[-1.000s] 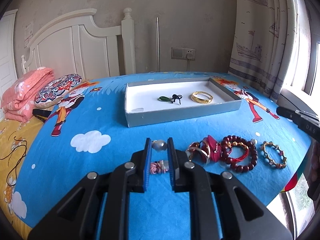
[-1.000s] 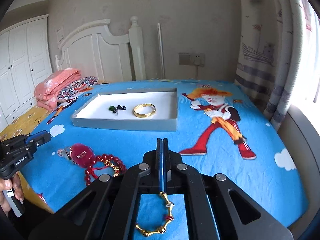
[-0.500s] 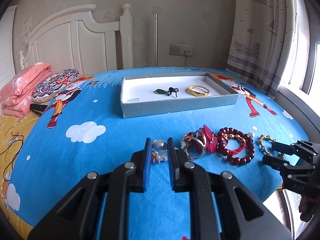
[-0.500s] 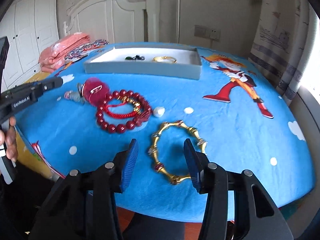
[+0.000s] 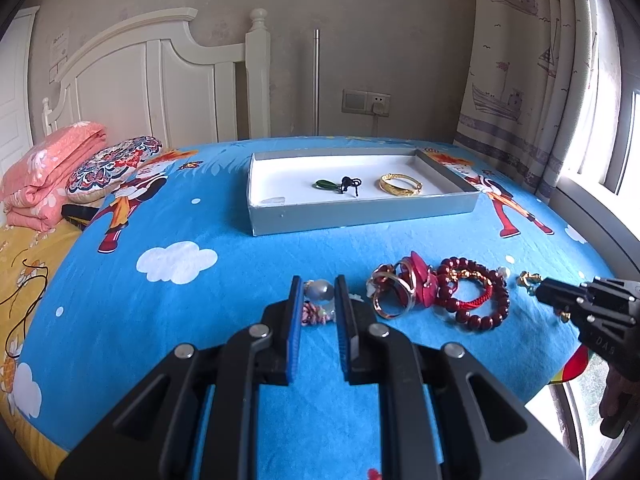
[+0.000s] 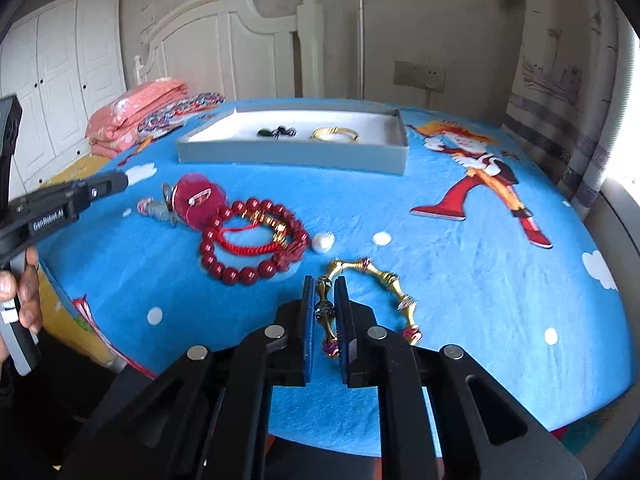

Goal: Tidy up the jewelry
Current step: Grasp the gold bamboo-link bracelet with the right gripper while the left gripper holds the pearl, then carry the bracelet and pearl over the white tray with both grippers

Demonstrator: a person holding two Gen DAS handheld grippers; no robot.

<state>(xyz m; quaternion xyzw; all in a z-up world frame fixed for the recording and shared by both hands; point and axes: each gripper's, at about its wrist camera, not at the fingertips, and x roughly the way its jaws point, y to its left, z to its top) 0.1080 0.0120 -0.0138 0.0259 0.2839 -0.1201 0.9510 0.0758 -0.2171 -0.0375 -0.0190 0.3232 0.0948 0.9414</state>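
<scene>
A grey tray on the blue bedspread holds a green pendant and a gold bangle. Loose jewelry lies nearer: a red bead bracelet, rings with a red case, a pearl, a gold bamboo bracelet. My right gripper is closing around the left side of the gold bracelet, a narrow gap still showing. My left gripper is partly open around a pearl-and-pink bead piece.
A folded pink blanket and patterned pillow lie at the bed's left. White headboard behind, curtain and window at right. The bed edge runs just under both grippers.
My right gripper let the gold bracelet down on the bed, opened, then moved forward and narrowed around the bracelet's left side. My left gripper stayed over the pearl piece.
</scene>
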